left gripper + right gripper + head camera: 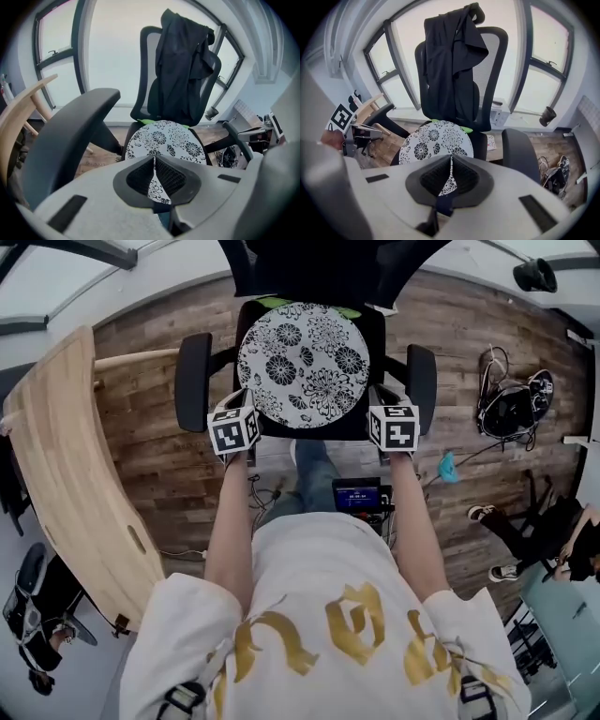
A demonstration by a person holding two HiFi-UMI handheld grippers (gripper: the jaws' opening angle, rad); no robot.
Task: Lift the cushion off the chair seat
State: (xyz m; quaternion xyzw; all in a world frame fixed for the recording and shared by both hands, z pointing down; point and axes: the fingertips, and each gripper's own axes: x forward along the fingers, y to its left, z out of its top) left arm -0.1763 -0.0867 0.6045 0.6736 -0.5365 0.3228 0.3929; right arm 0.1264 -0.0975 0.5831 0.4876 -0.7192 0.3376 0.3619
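"White, black-flowered cushion [302, 357]: where was it?"
"Flat on the chair [192, 381] seat. My left gripper [154, 164] and right gripper [451, 164] were closed, empty, at the chair's front. It was probably soft and light; I'd pinch its near edge."

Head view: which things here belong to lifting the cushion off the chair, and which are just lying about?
In the job: cushion; chair; left gripper and right gripper, both with jaws shut and holding nothing.

Lying about: black jacket on the chair back; wooden table; tangle of cables on the floor; teal object on the floor.
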